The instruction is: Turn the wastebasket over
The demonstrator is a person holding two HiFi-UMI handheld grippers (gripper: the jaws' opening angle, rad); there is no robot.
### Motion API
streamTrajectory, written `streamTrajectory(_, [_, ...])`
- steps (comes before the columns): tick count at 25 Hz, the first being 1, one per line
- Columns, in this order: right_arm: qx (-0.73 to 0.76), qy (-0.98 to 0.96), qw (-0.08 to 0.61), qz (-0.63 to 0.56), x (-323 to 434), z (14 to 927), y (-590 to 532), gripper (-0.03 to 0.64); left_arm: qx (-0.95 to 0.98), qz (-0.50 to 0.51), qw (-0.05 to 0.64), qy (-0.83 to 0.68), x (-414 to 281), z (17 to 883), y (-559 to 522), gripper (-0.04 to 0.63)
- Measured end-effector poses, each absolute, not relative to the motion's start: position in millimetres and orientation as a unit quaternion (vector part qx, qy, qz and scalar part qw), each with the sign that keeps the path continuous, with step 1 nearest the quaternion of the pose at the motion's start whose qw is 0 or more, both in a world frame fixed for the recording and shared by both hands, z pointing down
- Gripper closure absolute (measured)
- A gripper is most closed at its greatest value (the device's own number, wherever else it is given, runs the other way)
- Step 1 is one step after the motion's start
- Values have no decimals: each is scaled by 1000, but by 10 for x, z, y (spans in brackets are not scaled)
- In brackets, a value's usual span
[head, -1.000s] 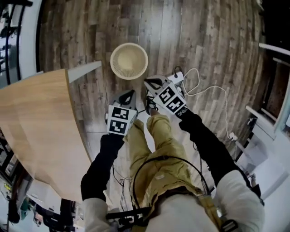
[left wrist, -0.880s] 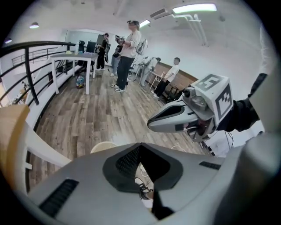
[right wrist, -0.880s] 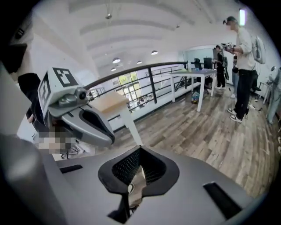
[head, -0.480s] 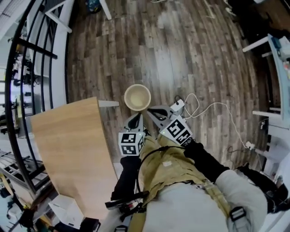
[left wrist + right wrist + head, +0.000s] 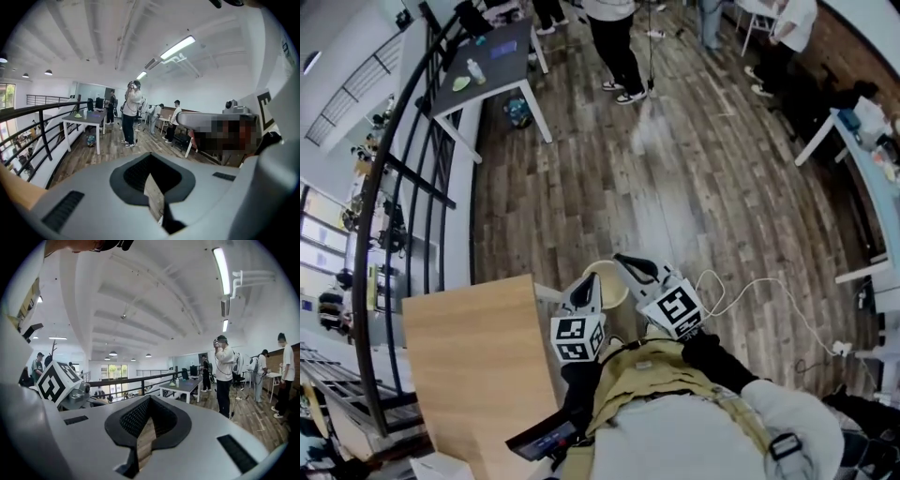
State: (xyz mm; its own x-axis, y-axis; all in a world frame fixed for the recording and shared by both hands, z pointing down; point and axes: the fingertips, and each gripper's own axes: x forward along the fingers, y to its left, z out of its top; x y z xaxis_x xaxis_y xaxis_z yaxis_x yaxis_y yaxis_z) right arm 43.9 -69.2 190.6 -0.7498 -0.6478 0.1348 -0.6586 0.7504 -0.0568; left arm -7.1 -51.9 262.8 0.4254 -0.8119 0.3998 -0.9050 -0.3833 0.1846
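**Wastebasket sits mouth-up beneath two closed grippers**

The cream wastebasket [image 5: 614,291] stands upright on the plank floor [image 5: 694,178], its open mouth facing the head camera. The left gripper [image 5: 584,281] overlaps the wastebasket's left rim and the right gripper [image 5: 622,260] its upper right rim. Both have their jaws pressed together on nothing. A wooden table [image 5: 478,366] lies just left of the wastebasket.

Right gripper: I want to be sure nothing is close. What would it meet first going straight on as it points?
Nothing near: open air ahead of the right gripper; far off, probably the black railing, though depth is unclear.
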Motion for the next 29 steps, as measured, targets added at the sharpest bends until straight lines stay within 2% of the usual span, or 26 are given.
streamTrajectory(3, [351, -935, 36, 27, 397, 1642, -730, 596, 829, 108, 161, -525, -114, 2337, -589, 594])
streamTrajectory(9, [346, -938, 17, -7, 278, 1318, -818, 597, 825, 76, 147, -540, -311, 2029, -718, 594])
streamTrajectory(29, [345, -939, 14, -6, 240, 1325, -978, 597, 824, 86, 155, -539, -389, 2061, -861, 594])
